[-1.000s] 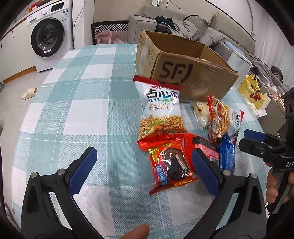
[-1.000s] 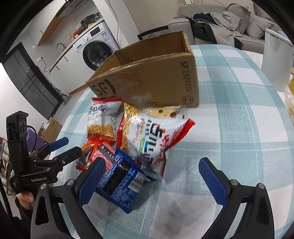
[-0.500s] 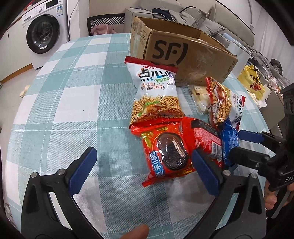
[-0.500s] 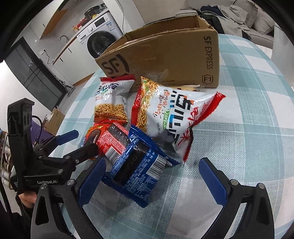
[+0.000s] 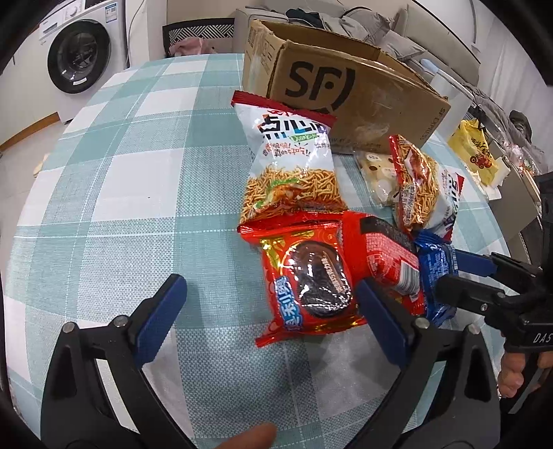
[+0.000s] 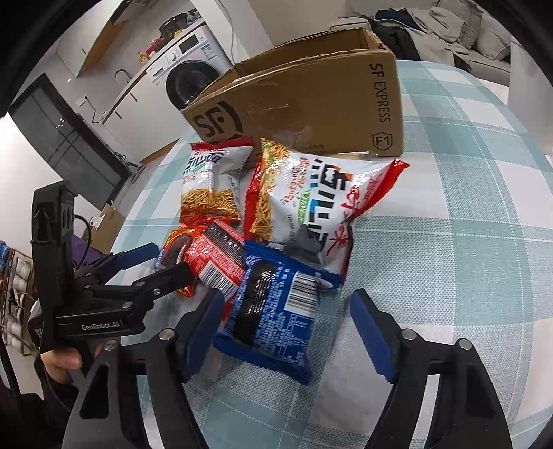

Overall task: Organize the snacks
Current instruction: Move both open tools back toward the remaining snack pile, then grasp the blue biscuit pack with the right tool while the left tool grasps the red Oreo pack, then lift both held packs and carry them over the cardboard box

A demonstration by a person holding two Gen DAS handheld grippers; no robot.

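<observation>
A pile of snack packs lies on the checked table in front of an open SF cardboard box [image 5: 349, 93], also in the right wrist view [image 6: 311, 100]. A red cookie pack [image 5: 307, 279] lies nearest my left gripper [image 5: 269, 317], which is open with the pack's lower edge between its fingers. A blue cookie pack [image 6: 276, 311] lies between the fingers of my open right gripper [image 6: 283, 331]. Two noodle-snack bags [image 5: 293, 162] [image 6: 311, 197] and a red boxed pack [image 6: 217, 259] lie behind.
A small pale candy bag [image 5: 376, 172] lies by the box. A yellow bag [image 5: 473, 155] sits beyond the table's right edge. A washing machine [image 5: 79, 55] and a sofa with clothes [image 6: 432, 31] stand behind the table.
Both grippers have moved forward toward the pile. The right gripper's jaws have narrowed around the blue pack; the left gripper has come up to the red cookie pack.
</observation>
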